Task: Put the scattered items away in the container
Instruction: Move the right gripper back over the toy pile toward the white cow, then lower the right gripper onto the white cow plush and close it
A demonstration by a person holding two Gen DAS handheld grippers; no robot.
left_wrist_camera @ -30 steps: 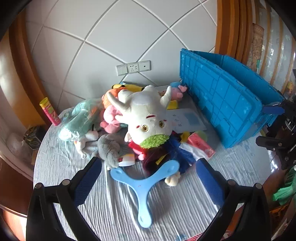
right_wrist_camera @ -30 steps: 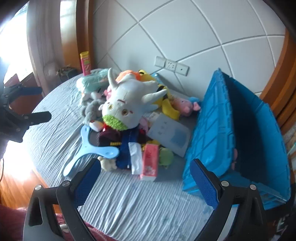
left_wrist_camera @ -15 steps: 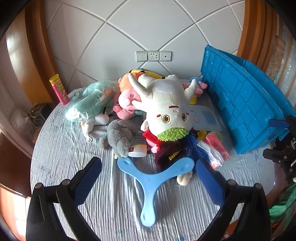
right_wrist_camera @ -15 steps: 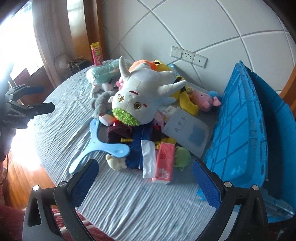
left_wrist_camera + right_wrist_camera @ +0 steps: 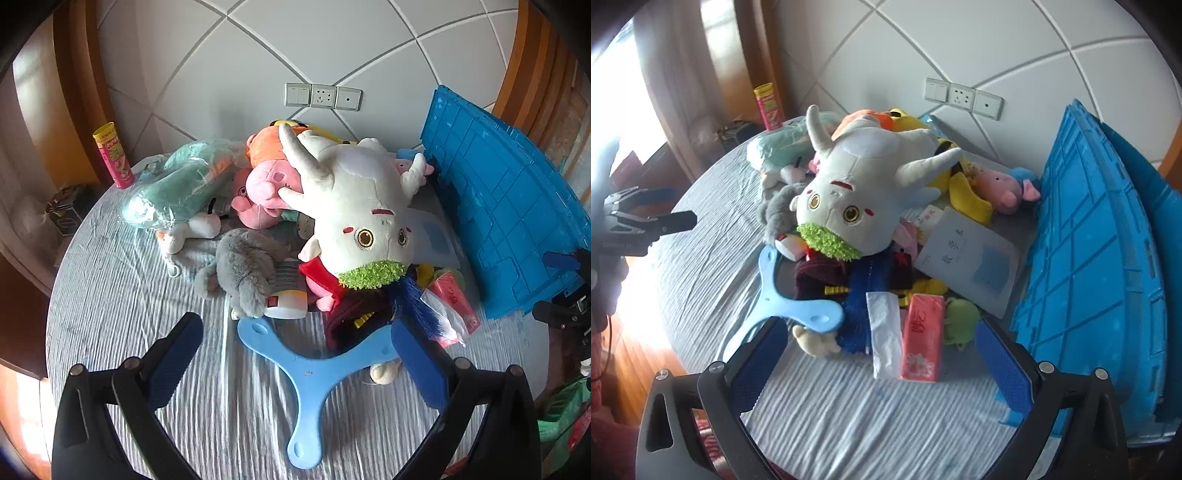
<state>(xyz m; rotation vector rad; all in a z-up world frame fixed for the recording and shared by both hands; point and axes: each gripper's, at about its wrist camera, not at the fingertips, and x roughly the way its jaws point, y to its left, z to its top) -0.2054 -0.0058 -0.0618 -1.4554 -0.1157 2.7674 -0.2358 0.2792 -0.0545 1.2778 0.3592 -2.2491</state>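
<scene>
A heap of toys lies on the round table: a big white horned plush [image 5: 354, 221] [image 5: 864, 195] on top, a pink pig plush [image 5: 262, 192], a grey furry plush [image 5: 243, 273], a bagged teal plush [image 5: 177, 184]. A light blue three-armed boomerang [image 5: 314, 373] [image 5: 783, 306] lies in front, just beyond my open left gripper [image 5: 295, 354]. A red tissue pack [image 5: 921, 336] and a clear plastic bag [image 5: 884, 332] lie between the fingers of my open right gripper [image 5: 879, 354]. The blue crate [image 5: 502, 221] [image 5: 1100, 277] stands at the right.
A grey booklet [image 5: 971, 258] and a small pink pig plush [image 5: 1004, 188] lie by the crate wall. A pink-and-yellow tube can [image 5: 114, 155] stands at the table's far left edge. A white tiled wall with sockets [image 5: 323, 96] backs the table. A striped cloth [image 5: 122, 295] covers it.
Both grippers have moved closer to the pile and swung their views; the toys now sit nearer and more centred. Nothing has been picked up, and both stay open.
</scene>
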